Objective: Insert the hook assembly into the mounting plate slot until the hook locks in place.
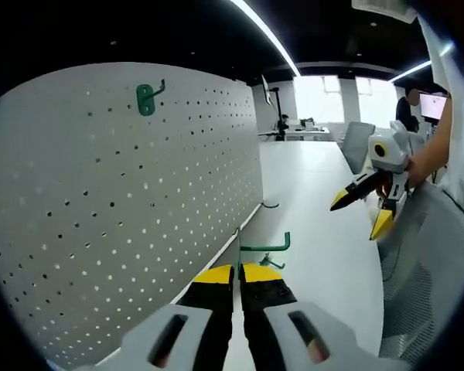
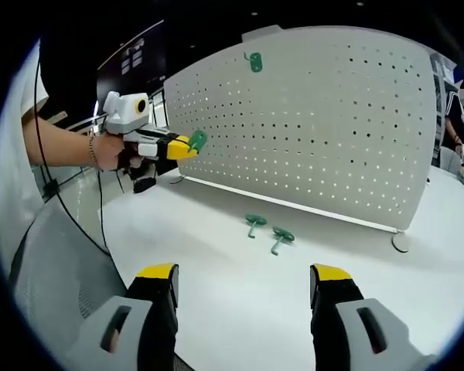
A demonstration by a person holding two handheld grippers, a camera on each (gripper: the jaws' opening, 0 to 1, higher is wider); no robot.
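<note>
Green hook (image 1: 264, 249) sits clamped in my left gripper (image 1: 238, 272), just beside the white pegboard (image 1: 124, 201). My right gripper (image 2: 244, 277) stands wide, empty. Two spare hooks (image 2: 269, 230) lie on the table (image 2: 216, 255) before the pegboard; one mounted hook (image 1: 147, 98) hangs near its top.

Both views are evenly and brightly lit from overhead. In the left gripper view, ceiling light strips (image 1: 267, 35) are seen running toward one o'clock against a dark ceiling, and the windows (image 1: 348, 99) at one o'clock are blown out to white. The white table (image 1: 317, 224) is washed pale, with only faint, soft shadows cast on it. In the right gripper view the pegboard (image 2: 317, 124) is bent into a curve by fisheye distortion, and straight edges are bowed toward the rim. Detail is softened at the edges of both views, while the centres are kept reasonably sharp.
</note>
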